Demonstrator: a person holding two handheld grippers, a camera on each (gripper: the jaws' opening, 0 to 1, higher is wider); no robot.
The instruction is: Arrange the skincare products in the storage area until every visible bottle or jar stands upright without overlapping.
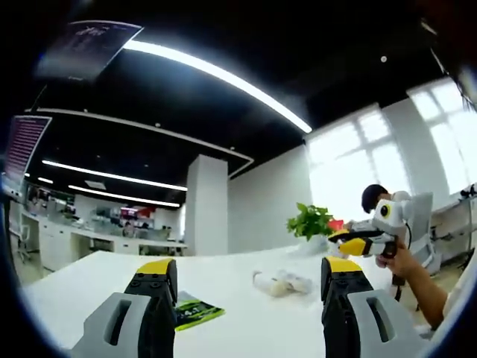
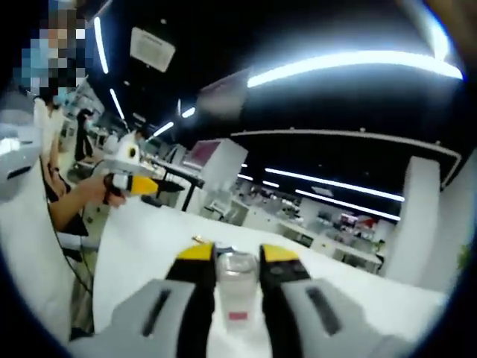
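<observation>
On the white table (image 1: 246, 313), left gripper view: the left gripper (image 1: 250, 280) sits low in the foreground, its two yellow-tipped black jaws set wide apart with nothing between them. Between the jaws and further out lies a pale wrapped item (image 1: 282, 283), flat on the tabletop; its kind cannot be told. Just beside the left jaw lies a green-and-black packet (image 1: 195, 310), flat, partly hidden by that jaw. At the far edge of the table stands a leafy green plant (image 1: 311, 221), with a small red object (image 1: 335, 224) beside it. A hand (image 1: 399, 261) at the right side carries the right gripper (image 1: 344, 239), yellow and white, held above the table near the plant. Behind it a person (image 1: 376, 198) sits by bright windows (image 1: 358, 164).

Right gripper view: the right gripper (image 2: 238, 257) has its jaws drawn close, clamped on a clear bottle (image 2: 237, 287) with a pale cap and a small pink label, standing upright between the yellow tips above the same table (image 2: 149, 239). At the left, a hand (image 2: 100, 190) carries the left gripper (image 2: 153, 185), held clear above the table's edge. A small brownish item (image 2: 200, 240) rests on the table beyond the jaws, too small to identify. Long ceiling lights (image 2: 350, 63) run overhead.
</observation>
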